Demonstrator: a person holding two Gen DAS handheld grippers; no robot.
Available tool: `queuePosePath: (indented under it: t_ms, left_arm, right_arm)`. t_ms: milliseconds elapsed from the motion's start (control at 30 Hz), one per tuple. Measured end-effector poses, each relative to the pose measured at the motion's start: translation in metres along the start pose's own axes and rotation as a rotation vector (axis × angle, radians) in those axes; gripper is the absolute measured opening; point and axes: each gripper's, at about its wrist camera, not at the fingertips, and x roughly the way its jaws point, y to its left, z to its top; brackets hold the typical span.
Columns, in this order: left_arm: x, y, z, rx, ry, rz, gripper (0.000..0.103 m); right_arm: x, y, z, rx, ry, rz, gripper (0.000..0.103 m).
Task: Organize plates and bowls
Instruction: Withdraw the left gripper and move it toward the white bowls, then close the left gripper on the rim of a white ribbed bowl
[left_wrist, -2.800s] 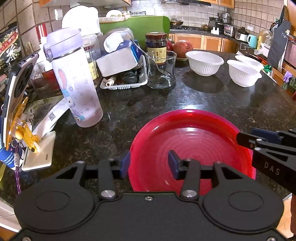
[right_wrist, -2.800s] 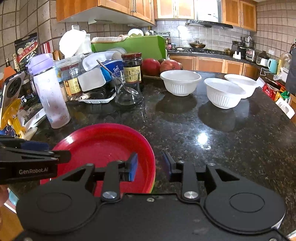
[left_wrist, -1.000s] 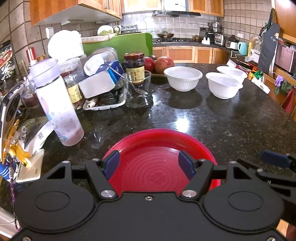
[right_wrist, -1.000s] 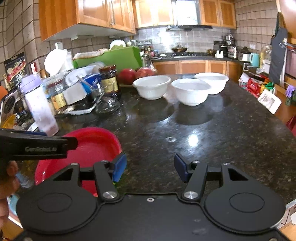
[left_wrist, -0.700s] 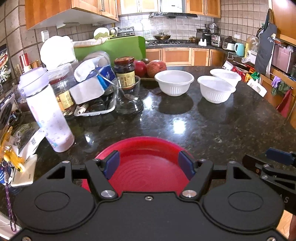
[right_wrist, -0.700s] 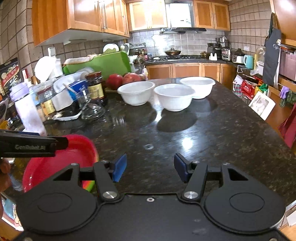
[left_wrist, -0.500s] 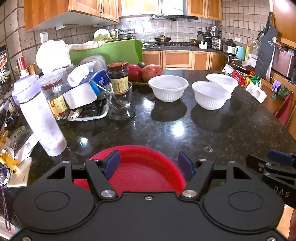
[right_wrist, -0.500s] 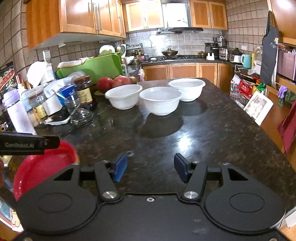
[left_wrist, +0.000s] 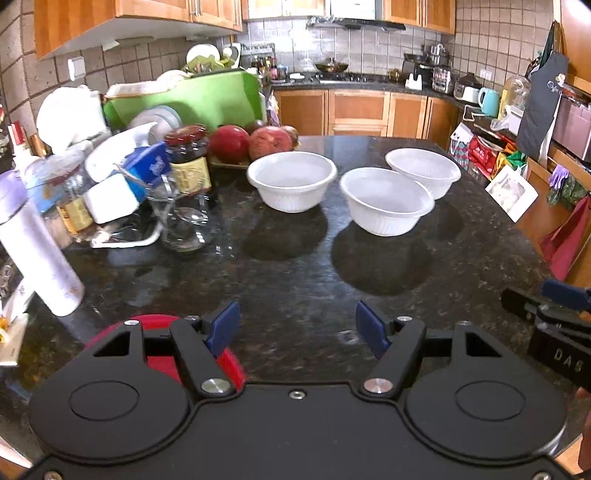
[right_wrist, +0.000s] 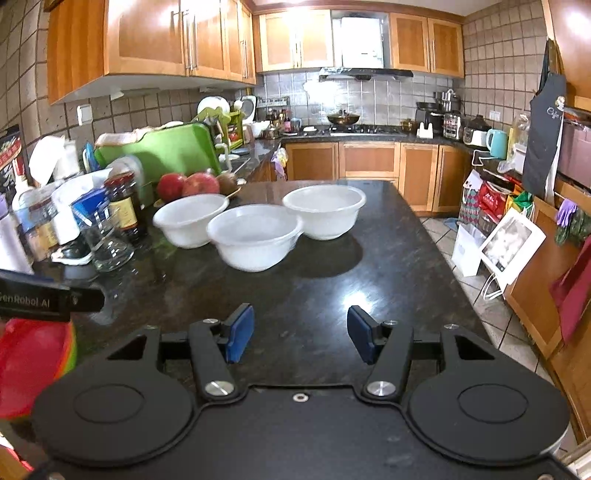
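White bowls (left_wrist: 386, 201) sit unstacked mid-counter, red plates (right_wrist: 33, 365) piled at my near-left edge (done, I judge), so my left gripper (left_wrist: 297, 326) and right gripper (right_wrist: 299, 334), both gaping empty, must reach forward to nest them.

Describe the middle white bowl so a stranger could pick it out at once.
Start at the dark granite counter and find the row of three white ribbed bowls past its centre. The middle white bowl sits between the bowl by the red fruit and the bowl near the far right edge. It is the one nearest the camera, its rim overlapping the far right bowl's in the left wrist view.
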Motion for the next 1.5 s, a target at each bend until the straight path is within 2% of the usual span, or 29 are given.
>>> queuePosePath:
  t_ms: [100,300,500,633,933,1133,1333,1500]
  left_arm:
    - [0.005,-0.013,0.006,0.005,0.011,0.005,0.072]
    - [0.012,-0.035,0.024,-0.004,-0.016,0.037,0.072]
    - [0.019,-0.039,0.039,-0.029,-0.037,0.077,0.072]
    - [0.029,-0.04,0.052,-0.009,-0.023,0.093,0.072]
    - [0.068,-0.036,0.077,0.025,0.069,0.045,0.072]
    - [0.094,-0.032,0.088,0.017,0.116,-0.005,0.071]
    - [0.112,-0.036,0.097,0.047,0.104,-0.003,0.07]
    - [0.126,-0.04,0.102,0.071,0.096,0.001,0.067]
  right_arm:
    - [0.006,-0.018,0.008,0.018,-0.009,0.019,0.059]
    - [0.017,-0.042,0.028,0.023,-0.041,0.068,0.059]
    - [0.037,-0.045,0.048,0.006,-0.048,0.114,0.059]
    - [0.058,-0.045,0.059,0.009,-0.014,0.137,0.059]
    - [0.094,-0.039,0.073,0.039,0.045,0.145,0.059]
    - [0.12,-0.034,0.078,0.033,0.073,0.134,0.054]
    - [0.146,-0.028,0.082,0.027,0.106,0.135,0.05]
    - [0.166,-0.024,0.086,0.023,0.134,0.14,0.042]
